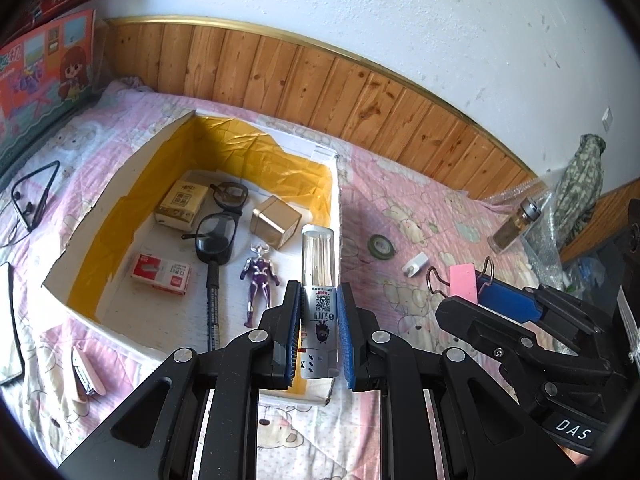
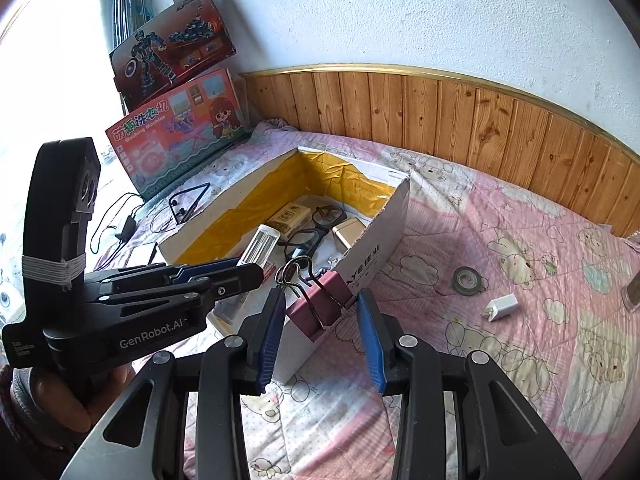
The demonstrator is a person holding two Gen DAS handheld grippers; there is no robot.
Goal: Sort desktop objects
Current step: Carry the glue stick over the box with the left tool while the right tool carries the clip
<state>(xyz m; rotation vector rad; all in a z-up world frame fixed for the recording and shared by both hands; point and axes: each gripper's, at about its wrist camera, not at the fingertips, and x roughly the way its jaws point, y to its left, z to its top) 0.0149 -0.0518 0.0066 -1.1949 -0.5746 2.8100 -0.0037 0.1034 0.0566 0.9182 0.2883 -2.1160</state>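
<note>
Left wrist view, nearest first: the left hand-held gripper [image 1: 318,330] is clamped on a clear tube with a silver printed label [image 1: 319,280], its blue pads pressed to either side of the label. The tube's long axis runs straight out along the fingers, its clear top end pointing ahead and slightly down. Beneath and just beyond that tip lies the open white box with the yellow lining [image 1: 116,204]; the tube already hangs over the box's near right corner, so the drop spot is directly forward and below, beside the purple toy figure [image 1: 259,280] and short of the gold tin [image 1: 276,222]. Farther in lie a black pen, a red-and-white staple packet, glasses and a small tan carton.

Right wrist view: the right hand-held gripper [image 2: 322,320] holds a pink binder clip [image 2: 316,304] between its pads, wire handles tilted up and to the left. The pads grip the clip's ends, though the contact on the right side is narrow. This clip hangs above the box's near wall [image 2: 380,240], outside the opening, so the box lies forward and to the left of it.

Both tools pitch downward at a similar slant, side by side, the left one a little ahead. I judge the left hand nearer to its release; the right needs to carry further over the wall. Still out on the pink bed cover [image 2: 520,280] are a tape roll [image 2: 467,280] and a white plug [image 2: 502,307].
</note>
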